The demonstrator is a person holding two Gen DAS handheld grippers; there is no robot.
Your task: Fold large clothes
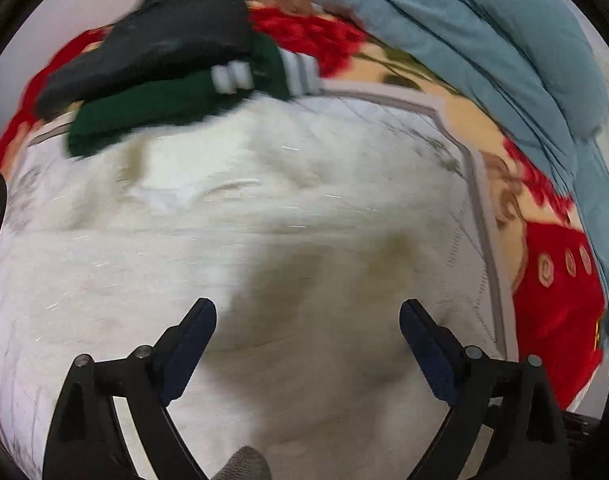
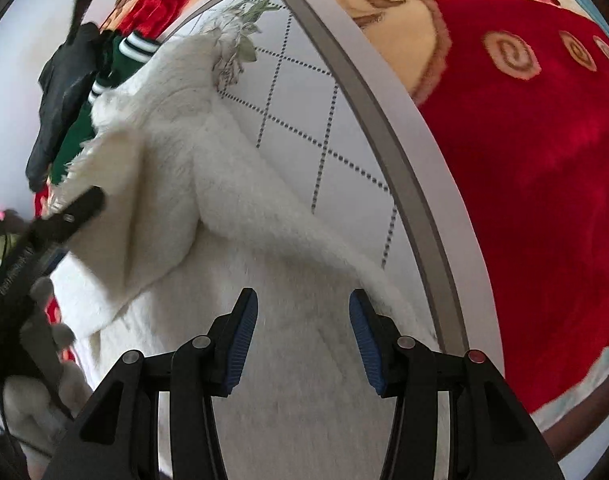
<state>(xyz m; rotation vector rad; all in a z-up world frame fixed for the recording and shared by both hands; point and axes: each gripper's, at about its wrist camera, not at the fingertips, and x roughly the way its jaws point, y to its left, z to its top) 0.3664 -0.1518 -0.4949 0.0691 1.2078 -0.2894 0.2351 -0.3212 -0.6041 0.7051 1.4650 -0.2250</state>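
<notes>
Left gripper point(image 1: 307, 312) points down over the white fluffy coat point(image 1: 232, 248), jaws spread wide, nothing between the pads, coat fabric below them and apart. Right gripper point(image 2: 303, 308) also aimed down at the same coat point(image 2: 208, 184), jaws about half spread, no cloth pinched, the pile just beyond the tips. In the right wrist view the left gripper's black finger point(image 2: 78, 210) shows at the left edge over a folded flap of the coat. Coat lies spread on a white quilted mat point(image 2: 324, 136) with a dotted diamond stitch, a leaf print at one corner and a grey border band point(image 2: 388, 128). Mat sits on a plush red blanket point(image 2: 524, 184) with cream swirls and rose pattern, which covers the whole surface under everything. Past the coat's far edge, a dark green garment point(image 1: 144, 116) with white-striped cuffs, and a black garment point(image 1: 168, 44) lying partly on top of it. Far right, a light blue padded quilt point(image 1: 504, 48) bunched along the blanket edge. Behind, plain pale wall point(image 1: 64, 12). Left view is motion-blurred.
</notes>
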